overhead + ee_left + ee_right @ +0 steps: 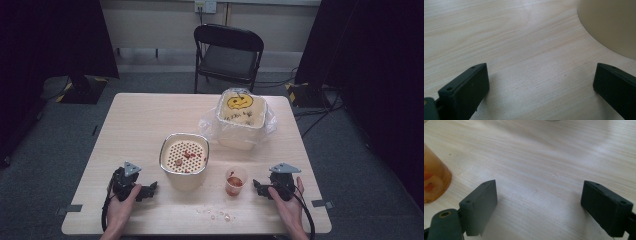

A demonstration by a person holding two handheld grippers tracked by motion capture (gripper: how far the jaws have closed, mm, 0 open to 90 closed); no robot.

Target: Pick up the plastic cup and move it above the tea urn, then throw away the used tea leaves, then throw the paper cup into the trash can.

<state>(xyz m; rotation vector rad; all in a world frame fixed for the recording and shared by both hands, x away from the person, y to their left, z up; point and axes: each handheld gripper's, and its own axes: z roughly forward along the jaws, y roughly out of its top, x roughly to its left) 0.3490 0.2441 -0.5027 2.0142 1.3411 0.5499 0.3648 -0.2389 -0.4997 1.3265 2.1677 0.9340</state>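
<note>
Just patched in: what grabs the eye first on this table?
The yellow pumpkin face on the bag-lined bin at the table's far side. Nearer, a perforated tray flecked with red bits sits mid-table, and a small cup of reddish liquid stands beside the right gripper.

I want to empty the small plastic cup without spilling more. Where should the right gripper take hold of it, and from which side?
Grip the small plastic cup across its side wall, about mid-height, below the open rim. It stands upright and holds reddish bits, so come in level from its right, where the open right gripper already faces it. The strainer bowl stands on its other side.
</note>
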